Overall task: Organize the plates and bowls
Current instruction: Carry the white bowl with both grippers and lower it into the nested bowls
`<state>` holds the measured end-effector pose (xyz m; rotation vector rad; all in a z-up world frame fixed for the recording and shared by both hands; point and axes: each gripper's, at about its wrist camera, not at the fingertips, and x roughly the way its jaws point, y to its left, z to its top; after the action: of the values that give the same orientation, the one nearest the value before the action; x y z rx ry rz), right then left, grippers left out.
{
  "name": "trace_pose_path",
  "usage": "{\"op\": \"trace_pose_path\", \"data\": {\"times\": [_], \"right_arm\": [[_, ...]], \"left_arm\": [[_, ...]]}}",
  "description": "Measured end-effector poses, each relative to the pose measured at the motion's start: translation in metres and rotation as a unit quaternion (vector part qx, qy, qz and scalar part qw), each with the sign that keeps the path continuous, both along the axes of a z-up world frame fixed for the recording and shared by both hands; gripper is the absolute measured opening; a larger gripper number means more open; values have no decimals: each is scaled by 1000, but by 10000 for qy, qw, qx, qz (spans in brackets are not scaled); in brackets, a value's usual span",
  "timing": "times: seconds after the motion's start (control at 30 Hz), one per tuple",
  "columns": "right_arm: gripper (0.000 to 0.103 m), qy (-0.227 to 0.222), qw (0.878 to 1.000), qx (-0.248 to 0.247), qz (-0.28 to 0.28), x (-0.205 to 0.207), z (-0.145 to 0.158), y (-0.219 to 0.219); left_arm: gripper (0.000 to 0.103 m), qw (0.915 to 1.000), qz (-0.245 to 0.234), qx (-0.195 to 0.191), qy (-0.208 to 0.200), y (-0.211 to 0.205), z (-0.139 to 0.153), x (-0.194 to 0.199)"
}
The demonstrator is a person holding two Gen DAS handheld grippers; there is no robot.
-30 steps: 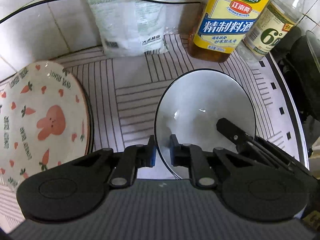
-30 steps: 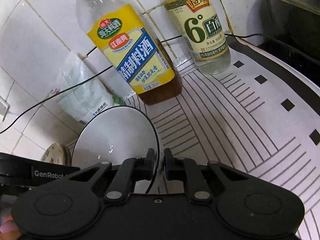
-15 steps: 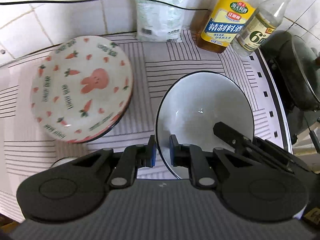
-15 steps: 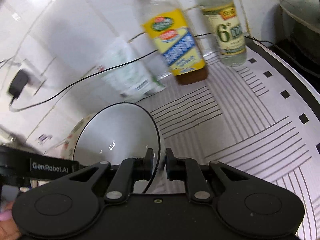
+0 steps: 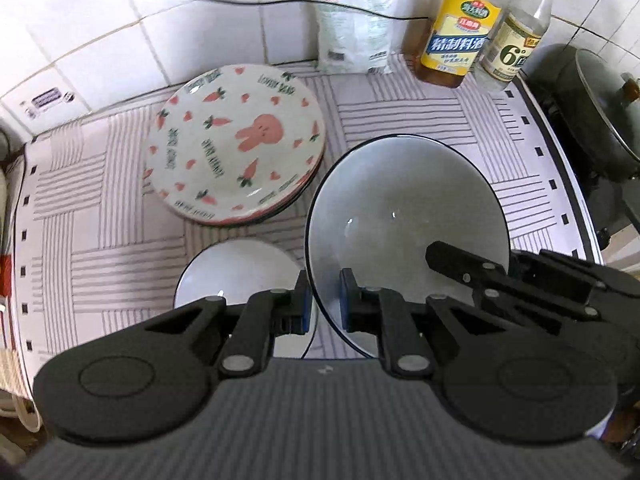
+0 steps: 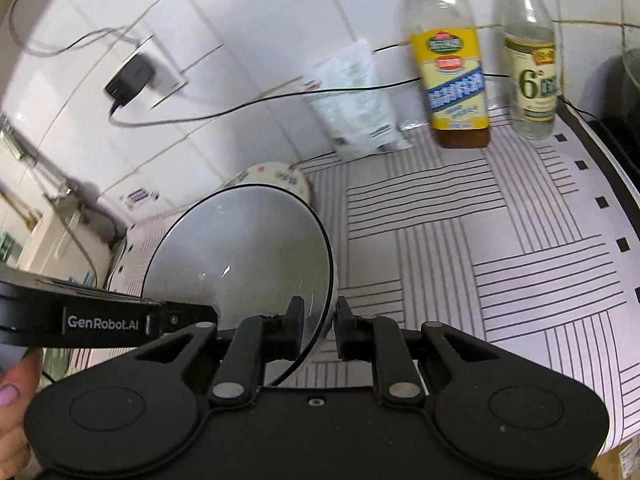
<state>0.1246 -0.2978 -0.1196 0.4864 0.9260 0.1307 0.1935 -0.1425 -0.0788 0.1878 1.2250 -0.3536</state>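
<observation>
A white bowl with a dark rim (image 5: 404, 216) hangs above the striped counter mat, held from both sides. My left gripper (image 5: 323, 304) is shut on its near rim. My right gripper (image 6: 317, 328) is shut on the opposite rim; the bowl (image 6: 240, 256) fills the left of the right wrist view. The right gripper's body (image 5: 520, 280) shows at the bowl's right. A second white bowl (image 5: 236, 272) sits on the mat below the left fingers. A stack of bunny-and-carrot plates (image 5: 236, 144) lies behind it.
A cooking-wine bottle (image 5: 456, 36), a vinegar bottle (image 5: 516, 40) and a white bag (image 5: 356, 24) stand against the tiled wall. A dark pot with a lid (image 5: 592, 116) sits at the right. A cable (image 6: 256, 100) runs along the wall to a plug (image 6: 130, 80).
Both grippers have risen and pulled back with the bowl. The plate stack now lies farther away, and the second white bowl has come into view below.
</observation>
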Motion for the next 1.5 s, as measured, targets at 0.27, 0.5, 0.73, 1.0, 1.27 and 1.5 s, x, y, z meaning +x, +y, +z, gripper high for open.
{"op": "trace_pose_path", "data": {"times": [0.27, 0.5, 0.73, 1.0, 1.27, 1.5], "right_arm": [[20, 55, 9976, -281, 625, -4, 4, 39], [20, -32, 9944, -423, 964, -2, -2, 72], [20, -201, 9860, -939, 1362, 6, -8, 102], [20, -411, 9786, -1234, 1591, 18, -13, 118], [20, -717, 9546, -2175, 1904, 20, -18, 145], [19, -861, 9457, -2438, 1971, 23, -22, 150]], "left_arm": [[12, 9991, 413, 57, 80, 42, -6, -17], [13, 9965, 781, -38, 280, 79, -19, -20], [15, 9943, 969, 32, 445, 92, -35, -16], [17, 9900, 1174, -110, 779, 106, -47, -3], [21, 9853, 1259, -140, 1143, 113, -66, 9], [22, 9852, 1203, -80, 1217, 111, -73, 15]]}}
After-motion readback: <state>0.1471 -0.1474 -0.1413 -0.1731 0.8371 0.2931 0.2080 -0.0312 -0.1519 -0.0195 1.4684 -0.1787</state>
